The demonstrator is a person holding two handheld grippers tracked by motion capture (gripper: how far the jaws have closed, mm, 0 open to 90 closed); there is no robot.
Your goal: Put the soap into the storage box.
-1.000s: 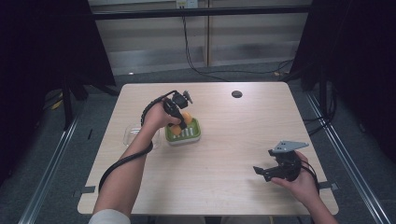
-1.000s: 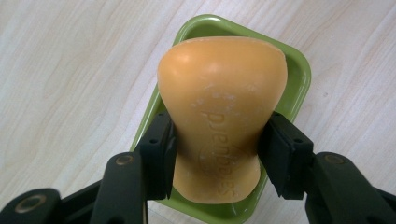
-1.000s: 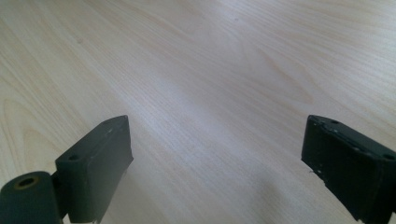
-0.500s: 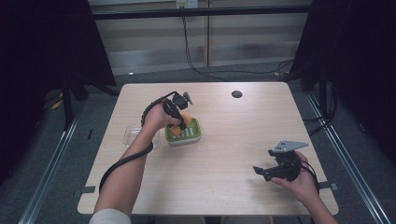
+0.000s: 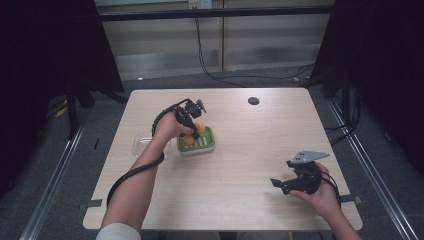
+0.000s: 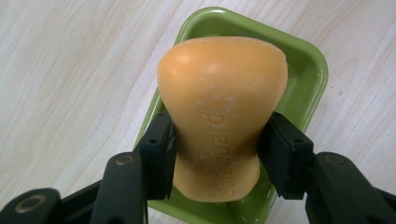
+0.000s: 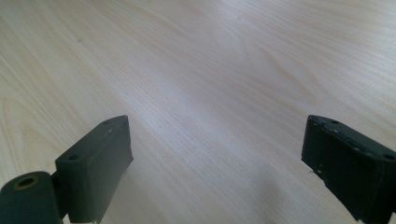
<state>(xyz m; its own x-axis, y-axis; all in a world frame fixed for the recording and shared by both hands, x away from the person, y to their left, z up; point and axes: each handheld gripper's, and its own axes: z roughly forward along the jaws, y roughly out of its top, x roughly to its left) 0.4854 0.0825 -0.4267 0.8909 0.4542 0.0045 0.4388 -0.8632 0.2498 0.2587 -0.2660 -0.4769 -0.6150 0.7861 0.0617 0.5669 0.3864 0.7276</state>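
An orange bar of soap (image 6: 222, 112) is pinched at its narrow waist between the jaws of my left gripper (image 6: 217, 154), which is shut on it. The soap hangs just above a green soap dish (image 6: 303, 74). From above, the left gripper (image 5: 192, 129) holds the soap (image 5: 196, 131) over the dish (image 5: 206, 146) near the table's middle left. My right gripper (image 5: 280, 183) rests low at the table's front right, jaws wide open with bare wood between them; its pads (image 7: 100, 163) stand far apart in the right gripper view.
A clear plastic lid or tray (image 5: 140, 145) lies left of the dish, partly behind the left forearm. A dark round hole (image 5: 253, 100) sits near the table's far edge. The light wooden table (image 5: 250, 150) is ringed by dark floor and metal rails.
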